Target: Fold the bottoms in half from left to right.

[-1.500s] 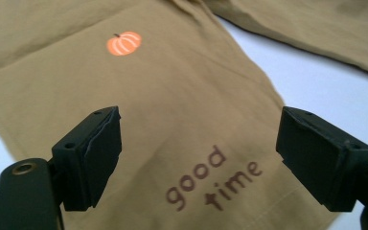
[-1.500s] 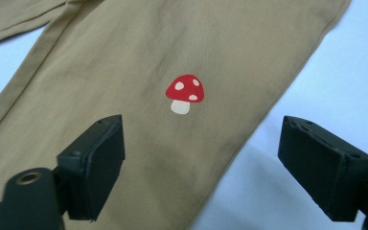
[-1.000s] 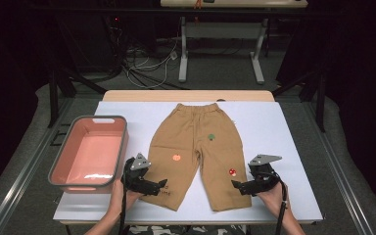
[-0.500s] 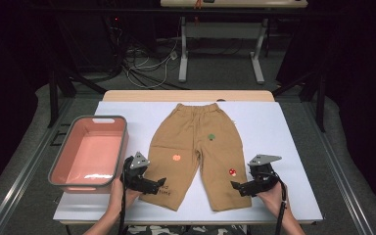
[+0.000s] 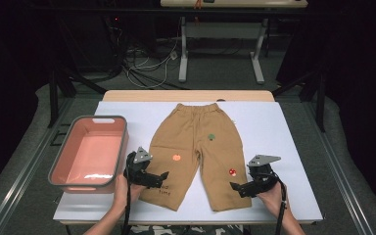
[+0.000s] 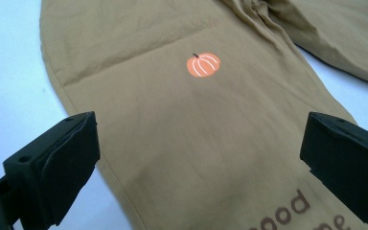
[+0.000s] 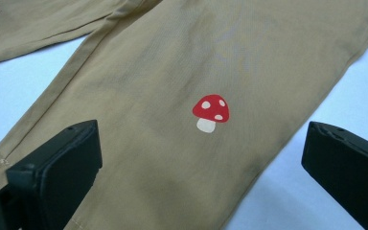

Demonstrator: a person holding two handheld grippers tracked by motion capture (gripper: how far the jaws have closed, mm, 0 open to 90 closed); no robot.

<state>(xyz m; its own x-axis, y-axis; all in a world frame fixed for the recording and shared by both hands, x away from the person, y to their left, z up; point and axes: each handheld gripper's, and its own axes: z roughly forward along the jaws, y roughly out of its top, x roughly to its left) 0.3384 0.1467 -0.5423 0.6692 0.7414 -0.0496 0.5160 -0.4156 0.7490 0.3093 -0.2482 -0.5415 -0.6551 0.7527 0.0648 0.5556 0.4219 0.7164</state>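
- Lying flat on the white bench [image 5: 284,147], the tan trousers [image 5: 196,142] spread waistband away from the person, with the left gripper [image 5: 157,177] at the outer edge of one leg's hem and the right gripper [image 5: 241,188] at the outer edge of the other.
- The high view takes in a pink tub [image 5: 89,152] beside the trousers; the left gripper view brings up an orange pumpkin print [image 6: 203,64] and brown lettering [image 6: 287,215], the right gripper view a red mushroom print [image 7: 211,111].
- Both grippers are released, jaws wide over the cloth, pinching nothing; the right gripper's jaws have just been opening.
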